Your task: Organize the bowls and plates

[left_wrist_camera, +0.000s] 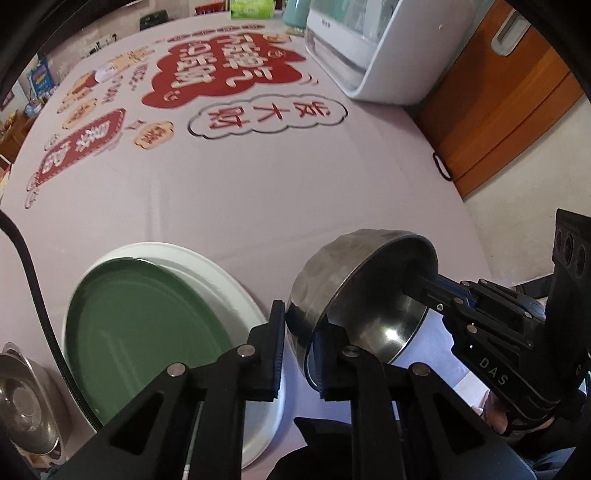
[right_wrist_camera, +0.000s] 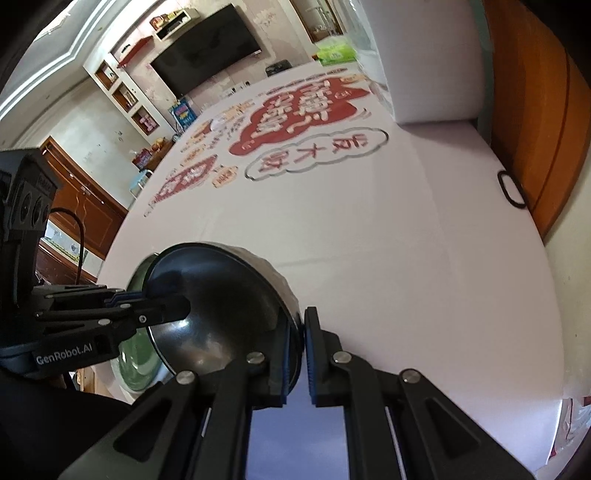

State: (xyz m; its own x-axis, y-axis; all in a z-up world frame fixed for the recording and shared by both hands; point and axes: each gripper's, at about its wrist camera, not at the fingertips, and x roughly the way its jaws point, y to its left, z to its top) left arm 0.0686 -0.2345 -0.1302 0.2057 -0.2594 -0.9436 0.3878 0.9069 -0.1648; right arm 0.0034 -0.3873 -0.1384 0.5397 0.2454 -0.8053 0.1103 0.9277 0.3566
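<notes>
A steel bowl (left_wrist_camera: 332,266) hangs tilted above the table, held by its rim from two sides. In the left wrist view, my left gripper (left_wrist_camera: 299,336) is shut on its near rim. My right gripper (left_wrist_camera: 415,280) comes in from the right, shut on the far rim. In the right wrist view the bowl (right_wrist_camera: 221,295) shows its dark inside, with my right gripper (right_wrist_camera: 301,332) clamped on the rim and my left gripper (right_wrist_camera: 181,306) reaching in from the left. Below to the left, a green plate (left_wrist_camera: 136,325) lies on a larger white plate (left_wrist_camera: 221,273).
A second steel bowl (left_wrist_camera: 22,402) sits at the lower left beside a black cable (left_wrist_camera: 33,280). A white appliance (left_wrist_camera: 354,48) and a green packet (left_wrist_camera: 251,9) stand at the far end of the printed tablecloth (left_wrist_camera: 258,177). A black ring (left_wrist_camera: 441,166) lies at the table's right edge.
</notes>
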